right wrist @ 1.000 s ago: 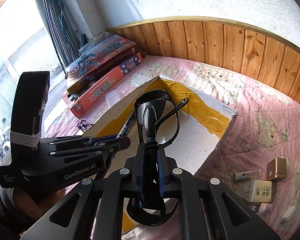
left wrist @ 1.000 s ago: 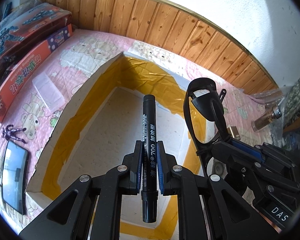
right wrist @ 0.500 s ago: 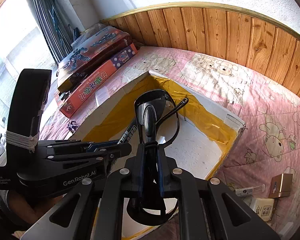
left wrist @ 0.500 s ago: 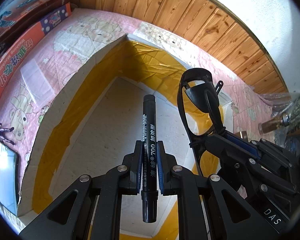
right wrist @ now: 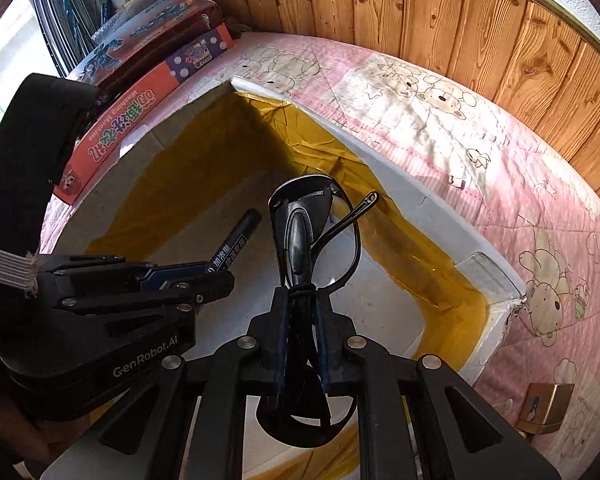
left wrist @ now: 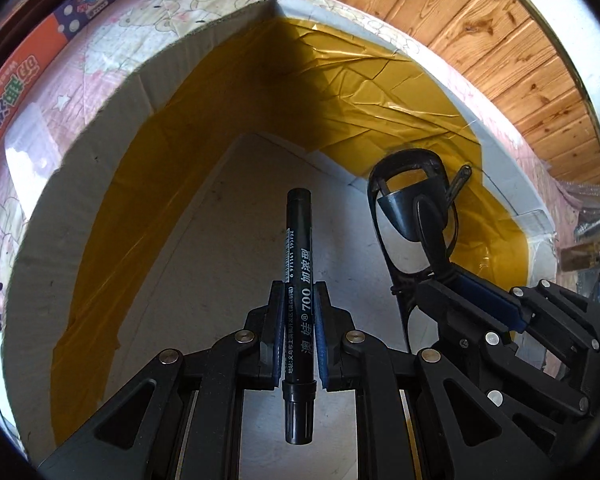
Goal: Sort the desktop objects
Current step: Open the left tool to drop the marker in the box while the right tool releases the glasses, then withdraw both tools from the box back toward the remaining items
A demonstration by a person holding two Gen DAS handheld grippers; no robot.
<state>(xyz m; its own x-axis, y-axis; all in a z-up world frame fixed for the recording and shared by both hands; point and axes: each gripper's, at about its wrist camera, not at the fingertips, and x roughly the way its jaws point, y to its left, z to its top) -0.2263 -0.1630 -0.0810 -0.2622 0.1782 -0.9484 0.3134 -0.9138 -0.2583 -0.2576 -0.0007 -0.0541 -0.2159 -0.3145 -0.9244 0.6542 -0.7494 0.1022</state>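
Both tools have come down and tipped steeply toward the open cardboard box (left wrist: 84,184), so its yellow-taped inner walls and pale floor now fill most of each wrist view, where a second ago the box sat lower and smaller with the pink bear-print bedspread (right wrist: 440,120) wide around it. The left tool (left wrist: 299,332) is clamped on a black marker pen (left wrist: 299,264), pads pressed on its barrel near the printed label, the cap end pointing down at the box floor. The right tool (right wrist: 300,332) is clamped on a folded pair of black-framed glasses (right wrist: 312,224), gripped near the hinge, one temple arm sticking out to the side. In the left wrist view the glasses hang just beside the pen, toward the box's right-hand wall; in the right wrist view the pen sits just left of the glasses, inside the box rim. Neither thing touches the box floor yet, as far as the frames show. The descent suggests the carry is nearly over and the drop into the box is the step at hand; both grips look firm. The boxed toy sets (right wrist: 148,92) lie beyond the box's far-left corner, against the wood panelling.
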